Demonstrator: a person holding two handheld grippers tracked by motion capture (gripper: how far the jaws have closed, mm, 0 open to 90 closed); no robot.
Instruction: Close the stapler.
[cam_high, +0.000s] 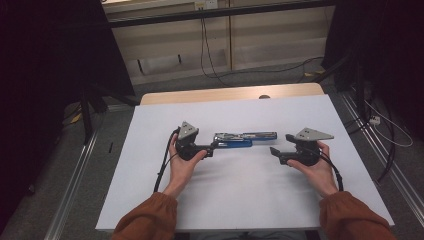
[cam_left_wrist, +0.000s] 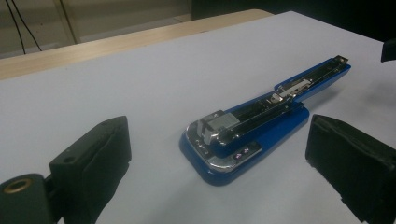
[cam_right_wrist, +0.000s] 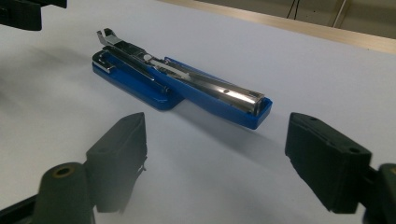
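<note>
A: Nearest, left gripper (cam_high: 214, 146) and right gripper (cam_high: 274, 153), both with jaws apart, empty.

B: Between them on the white tabletop (cam_high: 150, 165), the blue stapler (cam_high: 245, 139): opened flat, rigid, weighty, slick steel; grasp the blue base sides.

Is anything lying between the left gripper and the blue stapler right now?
Nothing visible. The opened stapler lies just ahead of the open left gripper, with bare white table between them. The right gripper waits open at the stapler's other end.
</note>
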